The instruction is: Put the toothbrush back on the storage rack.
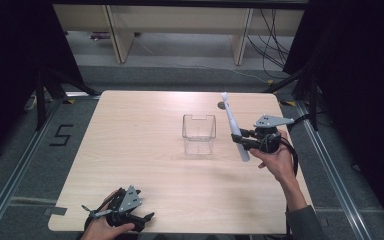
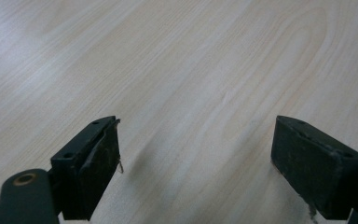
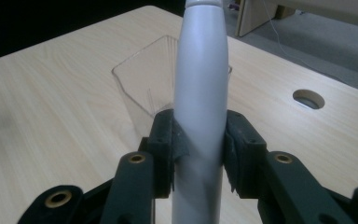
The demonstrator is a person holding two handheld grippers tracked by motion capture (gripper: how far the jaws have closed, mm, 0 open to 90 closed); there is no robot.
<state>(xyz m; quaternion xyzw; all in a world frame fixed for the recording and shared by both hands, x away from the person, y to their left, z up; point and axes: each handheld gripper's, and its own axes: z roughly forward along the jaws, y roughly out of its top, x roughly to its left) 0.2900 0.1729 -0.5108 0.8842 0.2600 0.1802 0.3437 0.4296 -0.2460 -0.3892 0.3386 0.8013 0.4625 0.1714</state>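
My right gripper [image 1: 242, 139] is shut on a white electric toothbrush [image 1: 234, 127], held above the table to the right of a clear plastic cup [image 1: 198, 134]. The brush stands tilted, its head end pointing up and away. In the right gripper view both pads clamp the thick white handle [image 3: 200, 93], and the clear cup [image 3: 142, 91] stands just behind it. My left gripper [image 1: 147, 217] rests low on the table's near left edge, open. In the left gripper view its two black pads [image 2: 98, 163] stand wide apart over bare wood with nothing between them.
The light wooden table [image 1: 130, 150] has a round cable hole [image 1: 221, 105] at its far side, behind the toothbrush. Grey floor, metal rails and wooden furniture legs lie beyond the table. Black curtains hang at both sides.
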